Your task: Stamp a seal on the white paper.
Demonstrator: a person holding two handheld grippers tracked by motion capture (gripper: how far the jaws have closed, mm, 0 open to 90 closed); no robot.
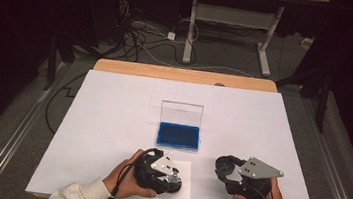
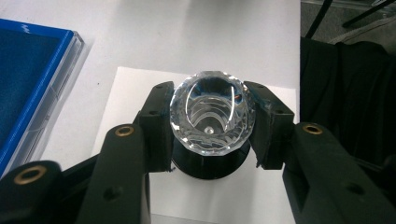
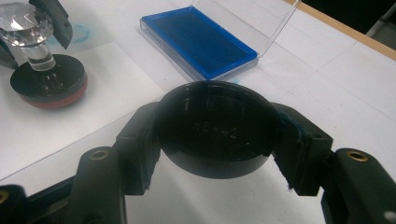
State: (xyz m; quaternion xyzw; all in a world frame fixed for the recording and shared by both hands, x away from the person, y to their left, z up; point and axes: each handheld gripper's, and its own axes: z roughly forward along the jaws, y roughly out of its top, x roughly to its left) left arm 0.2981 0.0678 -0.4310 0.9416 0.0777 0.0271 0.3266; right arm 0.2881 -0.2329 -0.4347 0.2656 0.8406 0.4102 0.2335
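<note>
Stamp (image 2: 212,116) with a faceted crystal knob stands upright on a white paper sheet (image 2: 130,88), clamped between the left gripper's (image 2: 211,122) fingers. Its black cap (image 3: 215,133) sits squeezed in the right gripper (image 3: 217,140), just right of it. Beyond both, near the left hand, the ink pad case (image 1: 178,135) lies open on the tabletop (image 1: 113,107), blue pad inside, clear lid raised.

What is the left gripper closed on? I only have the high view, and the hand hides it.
Observer: A faceted crystal knob, clamped between the left gripper's jaws.
Operator: And the right gripper?
Observer: It holds a round black cap with faint lettering on top.
Operator: Is the stamp on the ink pad?
Observer: No, its black base stands on the white sheet, a red edge underneath.
</note>
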